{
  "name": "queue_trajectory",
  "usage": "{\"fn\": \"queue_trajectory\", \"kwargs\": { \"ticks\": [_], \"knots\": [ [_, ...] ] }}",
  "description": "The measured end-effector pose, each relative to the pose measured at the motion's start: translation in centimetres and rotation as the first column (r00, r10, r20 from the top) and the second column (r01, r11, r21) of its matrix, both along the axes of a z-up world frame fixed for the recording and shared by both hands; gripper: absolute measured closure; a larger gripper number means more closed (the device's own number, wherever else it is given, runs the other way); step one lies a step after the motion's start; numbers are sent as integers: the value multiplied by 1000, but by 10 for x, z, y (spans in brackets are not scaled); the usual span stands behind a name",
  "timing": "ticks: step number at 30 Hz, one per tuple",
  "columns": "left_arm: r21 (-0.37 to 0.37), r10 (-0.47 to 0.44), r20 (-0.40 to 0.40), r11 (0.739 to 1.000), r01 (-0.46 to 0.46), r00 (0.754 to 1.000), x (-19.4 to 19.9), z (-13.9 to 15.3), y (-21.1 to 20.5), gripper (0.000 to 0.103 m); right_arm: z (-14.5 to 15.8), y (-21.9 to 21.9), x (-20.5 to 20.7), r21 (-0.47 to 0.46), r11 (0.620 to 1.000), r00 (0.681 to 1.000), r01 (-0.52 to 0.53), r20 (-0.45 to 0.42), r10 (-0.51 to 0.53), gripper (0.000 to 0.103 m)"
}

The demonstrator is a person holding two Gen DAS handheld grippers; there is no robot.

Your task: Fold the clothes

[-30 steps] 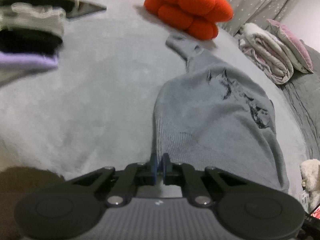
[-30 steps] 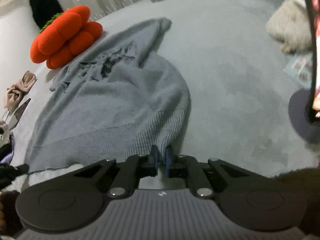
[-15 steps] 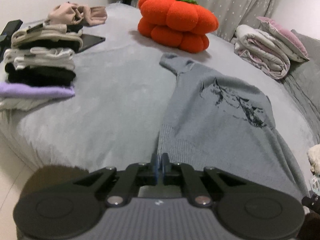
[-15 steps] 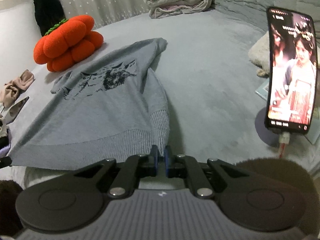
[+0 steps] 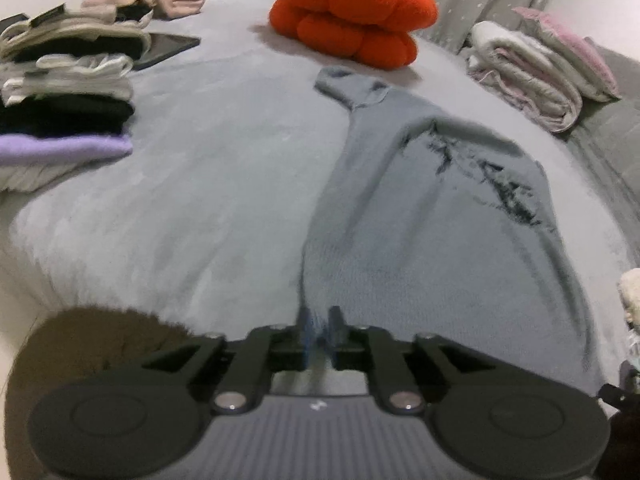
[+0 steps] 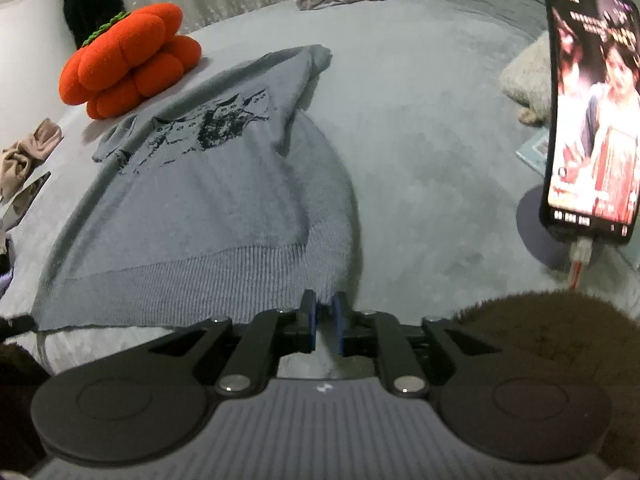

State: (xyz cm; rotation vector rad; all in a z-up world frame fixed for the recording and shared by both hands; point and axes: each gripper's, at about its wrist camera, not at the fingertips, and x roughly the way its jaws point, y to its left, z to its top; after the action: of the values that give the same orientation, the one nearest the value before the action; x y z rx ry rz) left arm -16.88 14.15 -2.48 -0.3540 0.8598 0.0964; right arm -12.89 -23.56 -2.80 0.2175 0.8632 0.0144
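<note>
1. One grey knitted sweater with a dark printed picture on its chest (image 6: 208, 200) lies spread front-up on the pale grey plush bed cover (image 5: 180, 184), ribbed hem nearest the cameras and collar toward the orange pumpkin-shaped cushion (image 5: 348, 12). No fold is made in it yet, so, as I judge it, this garment is only laid out and its sleeves and body are left to fold.
2. Several garments already sit in a folded stack of cream, black and lilac clothes (image 5: 60, 92) at the left of the bed, which suggests the task is well advanced.
3. The left gripper (image 5: 320, 332) sits at the hem's left corner. Its jaws have just been opening and show a narrow gap; blurred cloth lies between them, apparently no longer pinched.
4. The right gripper (image 6: 324, 328) sits at the hem's right corner. Its jaws have just been opening a little too, and the hem edge hangs at their tips rather than being clamped.
5. Compared with half a second ago, both pairs of jaws were pressed together on the hem, and the sweater lay much as it does now.
</note>
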Motion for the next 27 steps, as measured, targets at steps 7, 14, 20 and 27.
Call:
{"fn": "queue_trajectory", "kwargs": {
  "ticks": [7,14,20,27],
  "knots": [
    [-3,4,-1,1000,-4,1000,31,6,6,58,8,-5,15,7,1000,1000,5,14,-5,66],
    [10,-27,-8,1000,27,1000,68,11,6,45,15,-4,36,3,1000,1000,-10,17,10,66],
    [50,-51,-1,997,51,999,102,18,4,35,16,3,58,-14,1000,1000,-26,8,26,65],
    [85,-71,-8,994,71,997,141,21,2,25,21,15,88,-17,998,998,-56,3,57,64]
  ]
}}
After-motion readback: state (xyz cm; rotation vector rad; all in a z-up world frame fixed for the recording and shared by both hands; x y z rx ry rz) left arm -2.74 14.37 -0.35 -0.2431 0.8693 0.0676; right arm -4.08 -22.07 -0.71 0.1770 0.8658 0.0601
